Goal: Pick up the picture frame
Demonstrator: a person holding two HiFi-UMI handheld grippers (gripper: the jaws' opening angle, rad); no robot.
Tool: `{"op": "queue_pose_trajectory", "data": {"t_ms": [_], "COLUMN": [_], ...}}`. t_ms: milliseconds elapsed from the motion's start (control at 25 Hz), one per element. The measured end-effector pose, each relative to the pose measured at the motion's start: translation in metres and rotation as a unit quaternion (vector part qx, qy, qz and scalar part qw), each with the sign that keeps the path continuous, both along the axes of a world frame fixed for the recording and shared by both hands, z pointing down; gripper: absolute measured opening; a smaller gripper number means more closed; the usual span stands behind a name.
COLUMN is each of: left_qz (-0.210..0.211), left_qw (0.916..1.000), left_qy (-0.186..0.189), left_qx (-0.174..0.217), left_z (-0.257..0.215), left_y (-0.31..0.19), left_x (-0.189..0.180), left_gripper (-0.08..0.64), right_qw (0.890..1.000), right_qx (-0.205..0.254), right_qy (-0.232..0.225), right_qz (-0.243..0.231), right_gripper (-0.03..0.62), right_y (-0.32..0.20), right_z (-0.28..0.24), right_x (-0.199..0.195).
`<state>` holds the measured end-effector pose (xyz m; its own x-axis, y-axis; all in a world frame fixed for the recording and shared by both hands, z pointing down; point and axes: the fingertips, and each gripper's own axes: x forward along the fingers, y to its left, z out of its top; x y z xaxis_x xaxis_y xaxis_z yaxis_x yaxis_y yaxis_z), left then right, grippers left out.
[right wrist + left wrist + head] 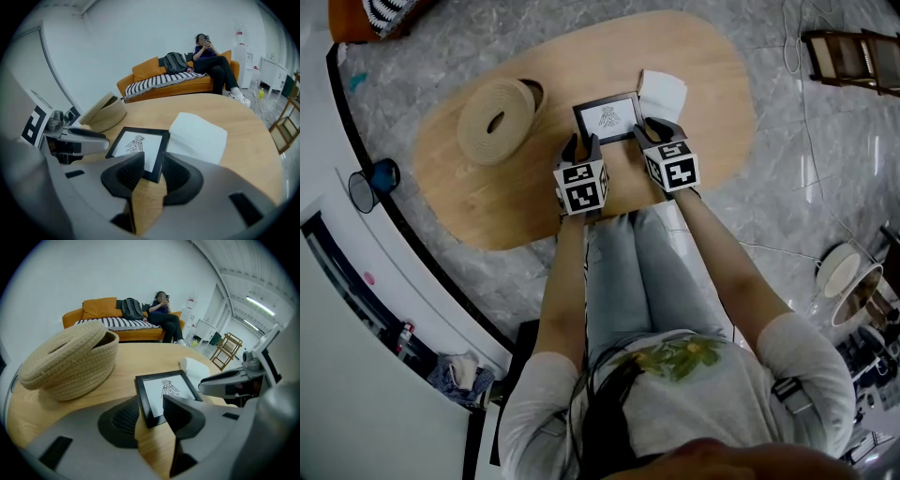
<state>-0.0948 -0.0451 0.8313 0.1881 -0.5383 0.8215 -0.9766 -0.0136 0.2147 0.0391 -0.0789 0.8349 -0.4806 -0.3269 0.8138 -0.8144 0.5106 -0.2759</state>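
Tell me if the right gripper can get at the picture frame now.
Probably yes. The right gripper has jaws apart with a corner of the picture frame between them; the white napkin lies beside the frame, not over that corner.

grey marble floor [769, 187]; orange sofa [98, 308] against white wall [93, 273]

Black picture frame [607, 115], beige woven basket [478, 133], orange sofa [97, 309] with striped throw [117, 324]
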Motion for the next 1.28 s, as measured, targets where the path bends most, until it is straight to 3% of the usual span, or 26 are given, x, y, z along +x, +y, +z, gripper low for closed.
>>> {"op": "queue_pose_trajectory", "data": {"t_ms": [640,880,1280], "left_qz": [-0.018,-0.04,-0.055], "left_qw": [0.9989,0.9985,0.9971], "left_qy": [-0.028,-0.014,0.001], "left_qx": [-0.032,-0.035,-0.054], "left_z": [0.034,0.036,0.022], "left_y": [0.006,0.007,0.009], "left_x": [-0.004,0.0,0.0], "left_gripper": [0.132,0.094,0.089], "right_qw": [0.999,0.999,0.999], "right_qx": [-0.028,-0.039,-0.044], "right_qy": [0.021,-0.001,0.016], "right_qz": [0.0,0.018,0.015], "right_gripper": [0.109,0.11,0.08], "right_y": [0.006,0.006,0.002], "right_z": [0.03,0.031,0.016], "right_x": [0.002,0.005,0.005]}}
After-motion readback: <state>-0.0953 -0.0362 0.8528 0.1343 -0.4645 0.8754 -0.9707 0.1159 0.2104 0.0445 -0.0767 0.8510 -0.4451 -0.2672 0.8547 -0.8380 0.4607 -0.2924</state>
